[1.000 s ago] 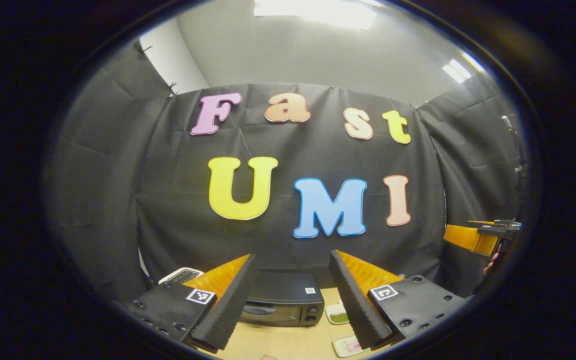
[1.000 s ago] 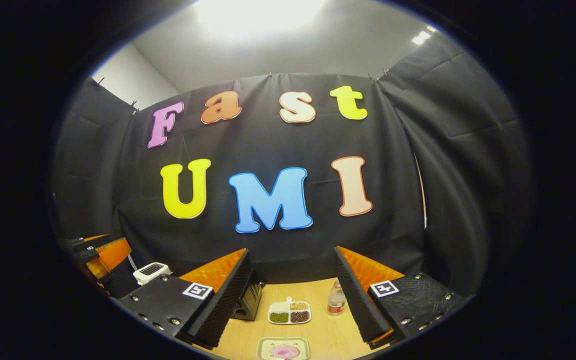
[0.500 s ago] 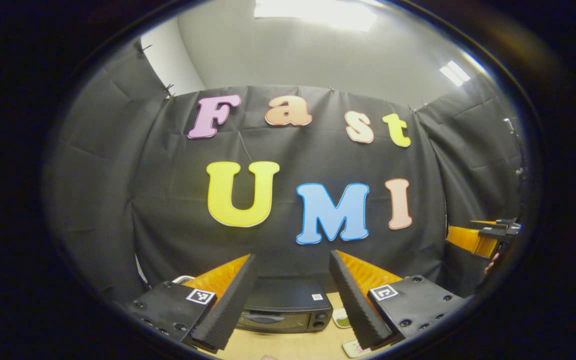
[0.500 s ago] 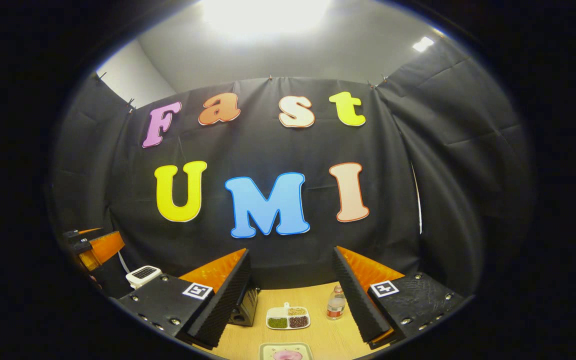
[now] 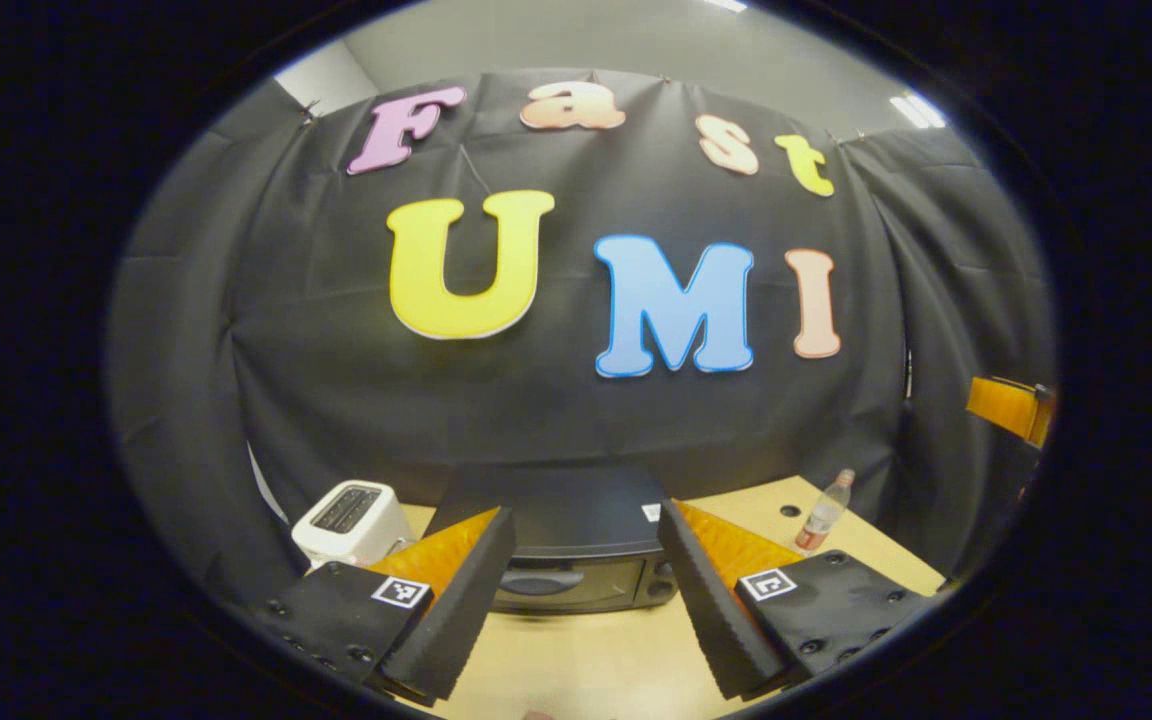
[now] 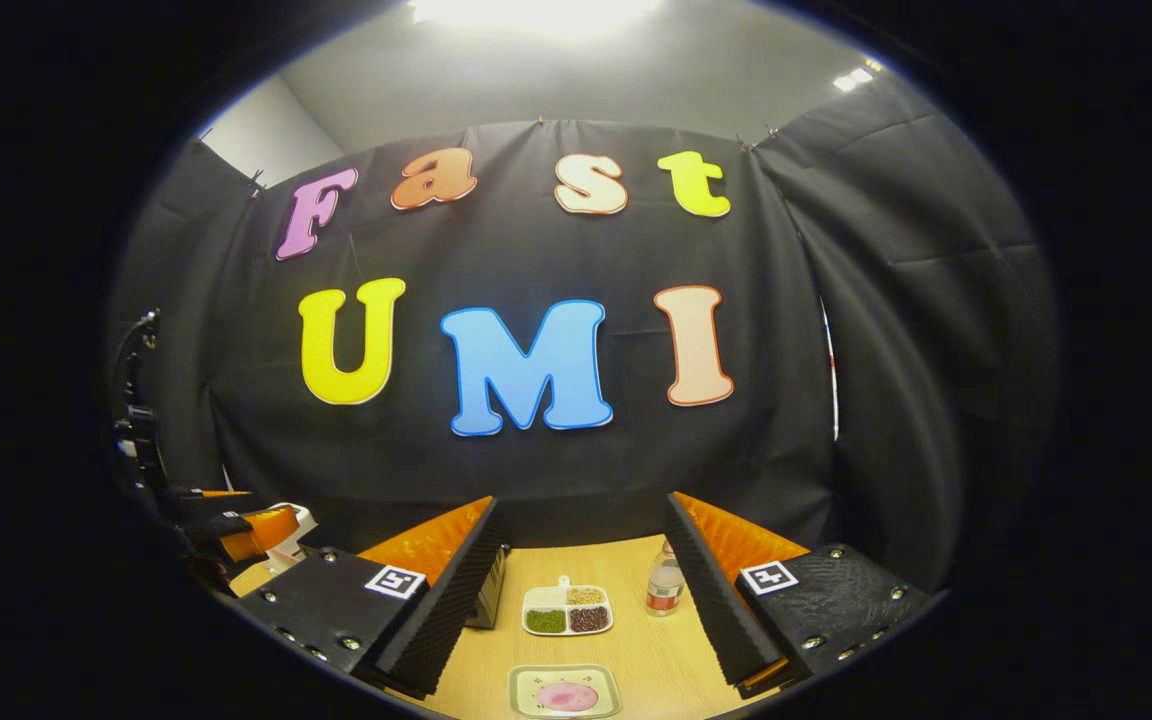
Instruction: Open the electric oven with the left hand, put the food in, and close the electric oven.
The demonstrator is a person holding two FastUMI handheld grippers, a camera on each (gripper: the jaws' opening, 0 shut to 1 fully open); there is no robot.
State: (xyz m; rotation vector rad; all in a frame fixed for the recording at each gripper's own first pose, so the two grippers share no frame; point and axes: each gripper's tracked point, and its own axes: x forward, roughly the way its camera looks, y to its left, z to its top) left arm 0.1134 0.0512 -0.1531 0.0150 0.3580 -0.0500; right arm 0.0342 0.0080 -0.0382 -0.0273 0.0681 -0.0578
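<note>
Oven (image 5: 576,560) door closed, left view; food plate (image 6: 565,692) right.

Materials and surfaces on the table

The oven (image 5: 564,545) looks matt black with a glossy door; the table (image 6: 656,655) is pale smooth wood; the finger pads (image 6: 446,600) are black ribbed foam.

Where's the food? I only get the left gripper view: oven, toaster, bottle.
Observer: Right gripper view: a plate with pink food lies on the table, before the right claw.
Operator: Anything else there?
Observer: A three-part dish of beans sits behind that plate, left of the bottle.
Operator: Is that claw holding anything?
Observer: No, it's open and empty.
</note>
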